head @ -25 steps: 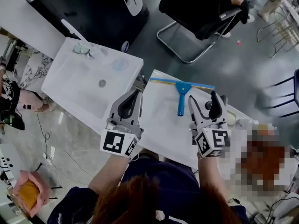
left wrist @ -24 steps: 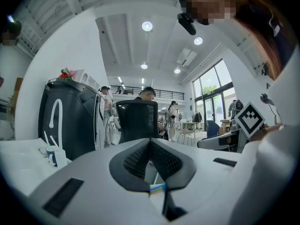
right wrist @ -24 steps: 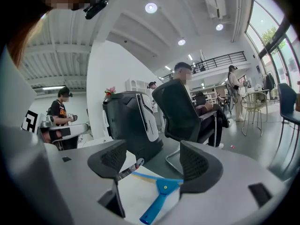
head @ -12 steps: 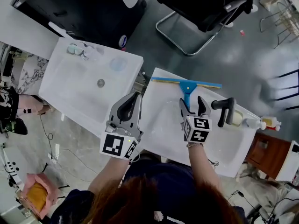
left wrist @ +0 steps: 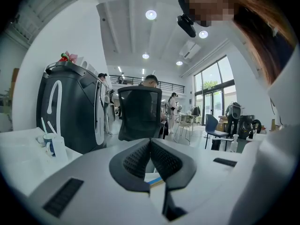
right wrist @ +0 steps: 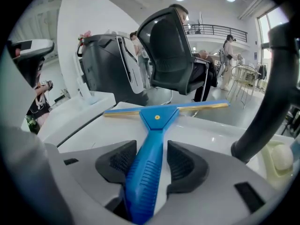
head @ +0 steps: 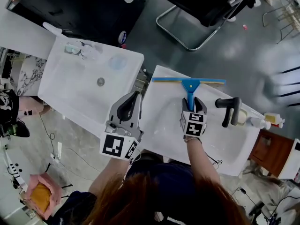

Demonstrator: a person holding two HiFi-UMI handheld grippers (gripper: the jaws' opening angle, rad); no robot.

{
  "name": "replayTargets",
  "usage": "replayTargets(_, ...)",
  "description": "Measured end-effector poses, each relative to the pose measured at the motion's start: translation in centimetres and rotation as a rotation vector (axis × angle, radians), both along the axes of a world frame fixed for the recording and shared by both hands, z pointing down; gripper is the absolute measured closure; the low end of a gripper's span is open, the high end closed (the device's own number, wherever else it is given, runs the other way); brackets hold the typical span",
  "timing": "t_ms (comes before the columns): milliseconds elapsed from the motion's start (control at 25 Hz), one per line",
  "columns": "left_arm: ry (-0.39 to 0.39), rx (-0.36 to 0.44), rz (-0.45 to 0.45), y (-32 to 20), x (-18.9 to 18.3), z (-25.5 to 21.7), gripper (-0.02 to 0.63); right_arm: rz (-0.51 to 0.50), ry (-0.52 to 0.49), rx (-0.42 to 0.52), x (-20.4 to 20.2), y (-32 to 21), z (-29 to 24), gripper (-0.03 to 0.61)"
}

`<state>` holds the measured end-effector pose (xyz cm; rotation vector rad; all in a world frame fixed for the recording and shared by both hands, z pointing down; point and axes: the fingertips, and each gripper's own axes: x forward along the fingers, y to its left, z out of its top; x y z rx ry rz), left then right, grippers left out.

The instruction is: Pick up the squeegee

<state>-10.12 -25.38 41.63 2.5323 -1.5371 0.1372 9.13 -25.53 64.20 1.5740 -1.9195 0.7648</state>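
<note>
- Right gripper view shows best how the grasp stands: the right hand-held gripper (right wrist: 151, 153) has its jaws spread on either side of the squeegee (right wrist: 154, 121), the blue ribbed handle lying between the pads. A thin strip of white shows beside one pad, so I judge the pinch not yet made.
- The squeegee lies flat on the white table (right wrist: 101, 132), blade across the far edge and handle pointing back at the person. That is likely why the jaws come in low and along the handle.
- Head view gives the layout the gripper cameras miss. It shows the squeegee (head: 189, 86) near the table's (head: 161, 125) far rim and the right hand-held gripper (head: 192, 103) over its handle. A black curved handle (head: 228, 109) stands just to the right, near enough to mind when lifting.
- The left hand-held gripper (head: 137, 93) hovers over the table's left edge, apparently parked out of the way.
- Left gripper view settles its state: the left hand-held gripper (left wrist: 150, 146) has its pads pressed together, with nothing between them.
- Closing firmly on the handle before raising looks like the next need.
</note>
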Motion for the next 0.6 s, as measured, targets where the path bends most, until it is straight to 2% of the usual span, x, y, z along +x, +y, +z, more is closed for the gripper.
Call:
replayTargets(80,0.000,0.000,-0.001,0.0,0.0,-0.1,0.594,0.017,0.023,0.014,0.4,0.0,0.0,0.415)
replayTargets(280,-0.003,0.005,-0.012,0.4,-0.4,-0.3,0.594,0.059,-0.019,0.034,0.9,0.3,-0.2,0.420)
replayTargets(600,-0.006,0.045,-0.041,1.1,-1.2,-2.0,0.594,0.085,-0.054,0.225,2.8,-0.7,-7.6,0.420)
